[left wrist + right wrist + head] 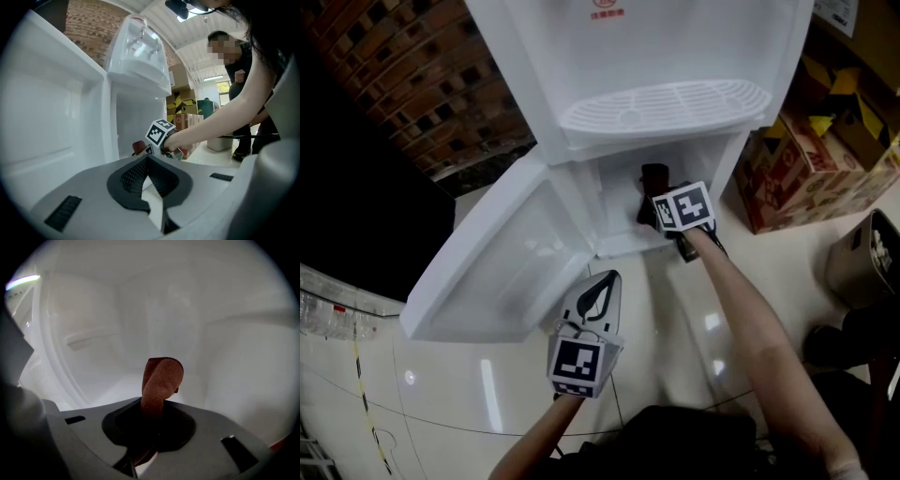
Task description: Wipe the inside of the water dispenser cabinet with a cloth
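Observation:
The white water dispenser [656,56] stands with its lower cabinet [619,187] open and the door [497,262] swung out to the left. My right gripper [654,202] reaches inside the cabinet, shut on a brown cloth [654,176]. In the right gripper view the cloth [161,378] stands up from between the jaws of the right gripper [152,420], close to the white back wall [164,310]. My left gripper [602,286] hovers over the floor in front of the cabinet, shut and holding nothing. In the left gripper view the left gripper [147,158] points at the cabinet, the door [51,117] on its left.
The drip tray [666,105] juts out above the cabinet opening. Cardboard boxes [806,159] stand right of the dispenser, with a dark bin [862,258] nearer. A brick wall [412,84] runs behind on the left. A second person [239,61] stands at the right of the left gripper view.

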{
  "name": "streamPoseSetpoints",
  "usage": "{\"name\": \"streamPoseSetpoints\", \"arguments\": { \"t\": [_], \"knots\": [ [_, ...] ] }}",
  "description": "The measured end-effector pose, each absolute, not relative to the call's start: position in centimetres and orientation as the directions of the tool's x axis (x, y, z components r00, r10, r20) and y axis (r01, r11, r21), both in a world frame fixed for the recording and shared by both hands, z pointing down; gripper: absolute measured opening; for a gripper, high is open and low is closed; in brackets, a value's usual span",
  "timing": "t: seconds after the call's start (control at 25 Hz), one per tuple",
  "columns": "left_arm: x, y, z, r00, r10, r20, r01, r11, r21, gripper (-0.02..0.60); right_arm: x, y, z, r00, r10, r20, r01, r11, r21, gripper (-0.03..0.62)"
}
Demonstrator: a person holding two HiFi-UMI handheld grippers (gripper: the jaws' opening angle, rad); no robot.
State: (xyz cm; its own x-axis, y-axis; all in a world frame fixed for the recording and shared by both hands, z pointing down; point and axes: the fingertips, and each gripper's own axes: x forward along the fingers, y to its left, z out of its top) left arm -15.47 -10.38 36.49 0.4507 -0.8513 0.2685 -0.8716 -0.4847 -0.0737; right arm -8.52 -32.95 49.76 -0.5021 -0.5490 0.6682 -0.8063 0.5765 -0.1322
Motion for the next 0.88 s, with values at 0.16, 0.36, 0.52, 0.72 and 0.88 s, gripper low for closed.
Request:
{"name": "streamPoseSetpoints", "arguments": {
  "t": [0.16,0.36,0.52,0.72,0.88],
  "knots": [
    [-15.0,-10.3,36.5,0.459,-0.847,0.269,-0.867,-0.493,-0.075,-0.025,-5.7,-33.3,49.7,-0.471,-0.562,0.680,-0.835,0.532,-0.139,0.075],
    [-15.1,-10.1,36.0,0.457,-0.851,0.261,-0.866,-0.492,-0.087,-0.025,-5.1,-33.2,49.8,-0.412,-0.583,0.700,-0.842,0.538,-0.047,0.075],
    [-15.7,-10.0,35.9,0.441,-0.859,0.261,-0.876,-0.475,-0.086,-0.025,-6.0,-32.7,48.5,-0.443,-0.602,0.664,-0.828,0.560,-0.044,0.075],
    [-15.0,-9.6,36.2,0.462,-0.842,0.278,-0.857,-0.504,-0.102,-0.025,-10.1,-31.9,42.5,-0.574,-0.633,0.520,-0.757,0.652,-0.042,0.075],
    [-14.5,-9.0,36.2,0.472,-0.830,0.297,-0.850,-0.518,-0.098,-0.025,-13.4,-31.9,36.8,-0.655,-0.664,0.361,-0.726,0.686,-0.054,0.074]
  ]
}}
